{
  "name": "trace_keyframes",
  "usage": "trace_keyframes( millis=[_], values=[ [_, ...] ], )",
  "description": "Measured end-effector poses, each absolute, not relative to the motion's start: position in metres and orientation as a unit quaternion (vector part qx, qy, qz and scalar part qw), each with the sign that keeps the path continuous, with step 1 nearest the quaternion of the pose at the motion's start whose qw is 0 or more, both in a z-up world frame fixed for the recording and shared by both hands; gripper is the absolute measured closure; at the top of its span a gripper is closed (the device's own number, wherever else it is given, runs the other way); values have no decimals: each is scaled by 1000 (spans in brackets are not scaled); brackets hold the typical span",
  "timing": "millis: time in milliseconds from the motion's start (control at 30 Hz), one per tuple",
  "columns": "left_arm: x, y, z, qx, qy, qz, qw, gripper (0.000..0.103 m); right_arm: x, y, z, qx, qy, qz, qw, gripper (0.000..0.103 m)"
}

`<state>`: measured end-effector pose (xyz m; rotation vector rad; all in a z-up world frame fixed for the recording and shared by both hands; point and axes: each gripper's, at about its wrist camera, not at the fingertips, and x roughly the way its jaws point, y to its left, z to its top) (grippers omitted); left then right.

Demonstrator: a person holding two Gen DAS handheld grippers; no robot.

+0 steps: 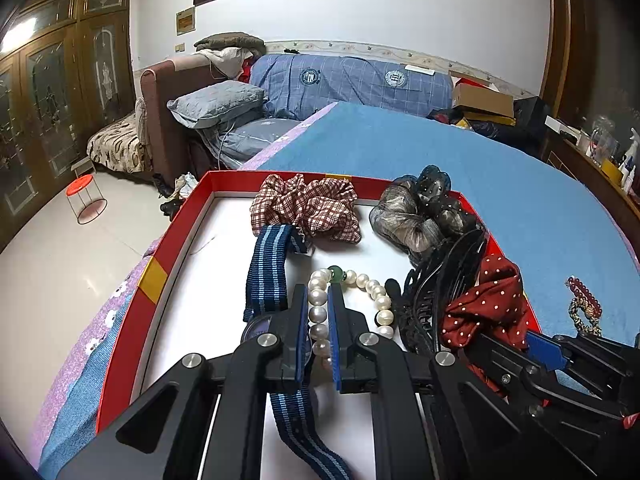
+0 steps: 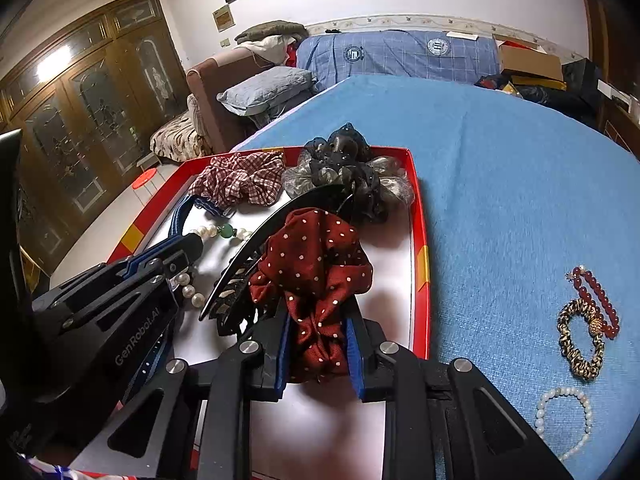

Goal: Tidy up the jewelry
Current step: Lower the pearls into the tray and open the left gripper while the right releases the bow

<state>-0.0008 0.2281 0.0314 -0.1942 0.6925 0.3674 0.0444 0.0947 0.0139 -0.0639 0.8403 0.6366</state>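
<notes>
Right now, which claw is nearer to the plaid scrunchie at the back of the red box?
Left. The left claw straddles the pearl bracelet just before the plaid scrunchie; the right claw sits farther back, gripping the polka-dot scrunchie.

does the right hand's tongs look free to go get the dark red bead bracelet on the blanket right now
Probably not yet: the right tongs are closed on the red polka-dot scrunchie over the red box. The dark red bead bracelet lies uncovered on the blue blanket.
</notes>
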Motion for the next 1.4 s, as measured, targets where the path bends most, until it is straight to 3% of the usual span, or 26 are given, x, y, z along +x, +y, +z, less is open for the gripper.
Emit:
trace_keyframes(
  millis=[767,967,1400],
  values=[
    [-3,230,32,-94,332,179,921,94,41,93,21,-31,393,310,865,71],
    [-3,230,32,-94,332,180,921,94,39,92,22,-28,392,311,865,62],
    [-6,230,43,-99,322,178,925,90,38,83,29,-15,388,314,866,56]
  ],
)
